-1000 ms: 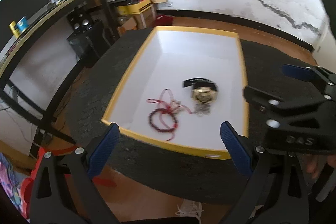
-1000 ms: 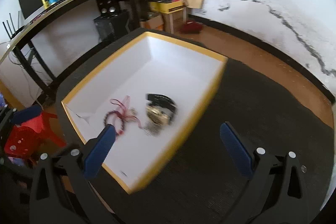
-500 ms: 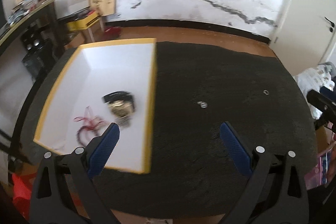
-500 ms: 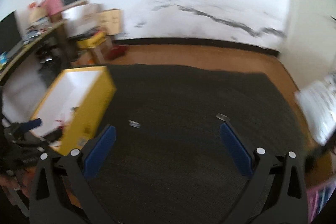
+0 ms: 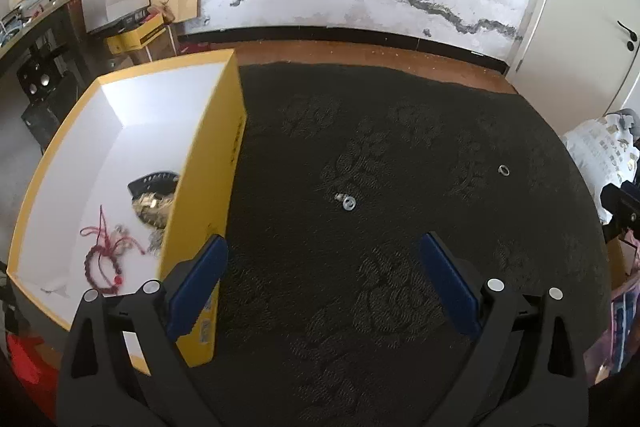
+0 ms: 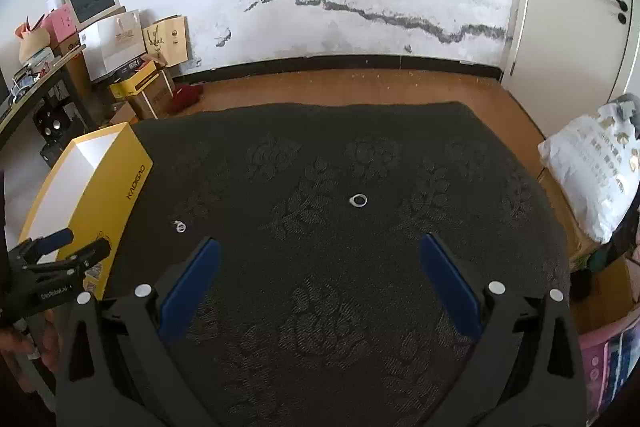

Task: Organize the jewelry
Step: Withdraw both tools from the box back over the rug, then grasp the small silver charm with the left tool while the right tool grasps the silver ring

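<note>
A yellow box [image 5: 224, 131] with a white inside stands at the table's left; it shows as the yellow box [image 6: 120, 179] in the right wrist view too. Inside lie a gold watch [image 5: 154, 201] with a black strap and a red cord bracelet [image 5: 100, 263]. Two silver rings rest on the dark cloth: a small ring [image 5: 349, 202] near the middle, seen as the small ring [image 6: 180, 227], and a far ring [image 5: 504, 170], seen as the far ring [image 6: 358, 200]. My left gripper [image 5: 322, 279] is open, short of the small ring. My right gripper [image 6: 320, 279] is open, just short of the far ring.
A dark floral cloth [image 6: 320, 307] covers the table. The left gripper [image 6: 64, 251], held by a hand, sits at the right wrist view's left edge. A white patterned bag [image 6: 596, 167] lies to the right. Boxes and a desk [image 5: 36, 19] crowd the left wall.
Both grippers have swung right, away from over the yellow box, and now face the open cloth with the two rings. Both stayed open and empty.
</note>
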Action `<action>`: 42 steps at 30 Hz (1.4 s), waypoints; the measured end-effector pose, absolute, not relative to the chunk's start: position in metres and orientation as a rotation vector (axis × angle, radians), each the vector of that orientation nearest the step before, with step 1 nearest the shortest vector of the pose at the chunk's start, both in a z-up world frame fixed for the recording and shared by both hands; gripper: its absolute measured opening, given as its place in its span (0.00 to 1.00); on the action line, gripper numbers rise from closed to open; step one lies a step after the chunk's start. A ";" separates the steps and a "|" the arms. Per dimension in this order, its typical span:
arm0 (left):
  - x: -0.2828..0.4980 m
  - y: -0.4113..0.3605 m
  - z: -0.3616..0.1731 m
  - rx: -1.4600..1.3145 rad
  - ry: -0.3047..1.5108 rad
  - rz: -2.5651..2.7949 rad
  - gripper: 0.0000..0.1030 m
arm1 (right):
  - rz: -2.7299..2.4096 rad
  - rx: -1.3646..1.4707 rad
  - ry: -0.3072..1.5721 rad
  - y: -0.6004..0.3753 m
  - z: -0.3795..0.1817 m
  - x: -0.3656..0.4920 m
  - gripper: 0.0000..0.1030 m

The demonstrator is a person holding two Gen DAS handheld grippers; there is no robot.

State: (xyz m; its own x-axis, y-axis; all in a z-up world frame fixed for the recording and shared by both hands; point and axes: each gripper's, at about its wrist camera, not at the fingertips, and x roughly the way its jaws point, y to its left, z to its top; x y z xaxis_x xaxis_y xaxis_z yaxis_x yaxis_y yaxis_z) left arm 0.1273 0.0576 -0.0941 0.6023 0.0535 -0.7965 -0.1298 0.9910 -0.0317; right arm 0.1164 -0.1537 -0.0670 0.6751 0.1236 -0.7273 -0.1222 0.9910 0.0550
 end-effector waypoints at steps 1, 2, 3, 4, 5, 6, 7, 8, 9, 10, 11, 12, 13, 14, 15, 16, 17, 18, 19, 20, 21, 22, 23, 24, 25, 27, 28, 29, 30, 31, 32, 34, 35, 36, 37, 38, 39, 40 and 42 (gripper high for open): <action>0.130 0.055 -0.095 -0.080 0.913 0.110 0.91 | 0.137 -0.003 0.825 -0.155 -0.069 0.117 0.94; 0.132 0.053 -0.095 -0.072 0.910 0.111 0.91 | 0.137 -0.002 0.829 -0.156 -0.070 0.117 0.94; 0.134 0.051 -0.097 -0.072 0.913 0.108 0.91 | 0.134 0.002 0.830 -0.159 -0.071 0.117 0.94; 0.136 0.050 -0.098 -0.075 0.916 0.105 0.91 | 0.132 0.003 0.832 -0.161 -0.071 0.116 0.94; 0.138 0.049 -0.100 -0.081 0.922 0.103 0.91 | 0.131 0.001 0.835 -0.161 -0.071 0.115 0.94; 0.140 0.047 -0.101 -0.085 0.927 0.101 0.91 | 0.129 -0.005 0.836 -0.161 -0.072 0.114 0.94; 0.142 0.045 -0.103 -0.088 0.930 0.095 0.91 | 0.127 -0.009 0.836 -0.162 -0.071 0.114 0.94; 0.143 0.043 -0.103 -0.087 0.931 0.090 0.91 | 0.125 -0.011 0.836 -0.163 -0.071 0.115 0.94; 0.144 0.040 -0.104 -0.082 0.931 0.087 0.91 | 0.125 -0.013 0.837 -0.163 -0.071 0.114 0.94; 0.144 0.038 -0.105 -0.079 0.933 0.083 0.91 | 0.122 -0.013 0.839 -0.164 -0.071 0.114 0.94; 0.147 0.037 -0.107 -0.079 0.938 0.081 0.91 | 0.119 -0.012 0.839 -0.164 -0.071 0.113 0.94; 0.149 0.035 -0.110 -0.085 0.941 0.082 0.91 | 0.117 -0.008 0.841 -0.166 -0.071 0.112 0.94; 0.152 0.034 -0.111 -0.090 0.944 0.081 0.91 | 0.116 -0.007 0.842 -0.166 -0.072 0.112 0.94; 0.156 0.033 -0.116 -0.097 0.953 0.082 0.91 | 0.114 -0.007 0.844 -0.166 -0.073 0.112 0.94; 0.161 0.032 -0.121 -0.100 0.960 0.082 0.91 | 0.114 -0.006 0.845 -0.168 -0.073 0.113 0.94; 0.164 0.030 -0.125 -0.100 0.963 0.086 0.91 | 0.116 -0.005 0.847 -0.168 -0.073 0.113 0.94; 0.168 0.028 -0.131 -0.098 0.968 0.092 0.91 | 0.118 -0.002 0.846 -0.169 -0.073 0.113 0.94; 0.171 0.027 -0.138 -0.101 0.977 0.097 0.91 | 0.118 -0.002 0.845 -0.169 -0.072 0.113 0.94; 0.173 0.026 -0.144 -0.107 0.989 0.100 0.91 | 0.118 -0.002 0.844 -0.170 -0.072 0.114 0.94; 0.177 0.026 -0.152 -0.121 1.007 0.103 0.91 | 0.117 -0.002 0.845 -0.171 -0.072 0.114 0.94; 0.180 0.026 -0.159 -0.128 1.019 0.110 0.91 | 0.117 -0.001 0.848 -0.173 -0.073 0.116 0.94; 0.182 0.025 -0.163 -0.128 1.023 0.119 0.91 | 0.117 0.003 0.852 -0.174 -0.074 0.118 0.94; 0.186 0.023 -0.169 -0.120 1.024 0.133 0.91 | 0.119 0.007 0.855 -0.175 -0.076 0.119 0.94; 0.189 0.021 -0.173 -0.109 1.022 0.142 0.91 | 0.121 0.008 0.858 -0.175 -0.077 0.119 0.94; 0.192 0.019 -0.176 -0.101 1.020 0.148 0.91 | 0.123 0.007 0.860 -0.176 -0.077 0.121 0.94; 0.199 0.017 -0.186 -0.098 1.027 0.158 0.91 | 0.128 0.006 0.864 -0.176 -0.078 0.123 0.94; 0.203 0.016 -0.191 -0.103 1.041 0.165 0.91 | 0.132 0.005 0.864 -0.176 -0.079 0.125 0.94; 0.206 0.017 -0.196 -0.110 1.055 0.166 0.91 | 0.134 0.004 0.865 -0.177 -0.080 0.126 0.94; 0.209 0.017 -0.202 -0.117 1.068 0.165 0.91 | 0.137 0.003 0.867 -0.177 -0.080 0.128 0.94; 0.210 0.015 -0.205 -0.101 1.055 0.174 0.92 | 0.138 0.004 0.868 -0.178 -0.080 0.128 0.94; 0.210 0.012 -0.207 -0.076 1.039 0.177 0.93 | 0.143 0.010 0.871 -0.179 -0.081 0.130 0.94; 0.211 0.012 -0.208 -0.077 1.015 0.176 0.93 | 0.149 0.018 0.874 -0.182 -0.081 0.132 0.94; 0.211 0.013 -0.209 -0.084 1.002 0.183 0.93 | 0.151 0.021 0.874 -0.183 -0.081 0.133 0.94; 0.212 0.013 -0.209 -0.084 0.998 0.186 0.93 | 0.154 0.024 0.876 -0.184 -0.081 0.134 0.94; 0.212 0.013 -0.209 -0.086 0.992 0.191 0.93 | 0.157 0.031 0.876 -0.186 -0.080 0.135 0.94; 0.212 0.013 -0.210 -0.087 0.988 0.193 0.92 | 0.163 0.041 0.873 -0.187 -0.079 0.136 0.94; 0.211 0.013 -0.210 -0.087 0.984 0.196 0.91 | 0.165 0.046 0.873 -0.189 -0.079 0.137 0.94; 0.211 0.015 -0.209 -0.088 0.980 0.202 0.86 | 0.168 0.055 0.872 -0.190 -0.078 0.138 0.94; 0.211 0.020 -0.206 -0.099 0.965 0.229 0.74 | 0.173 0.070 0.873 -0.193 -0.077 0.141 0.94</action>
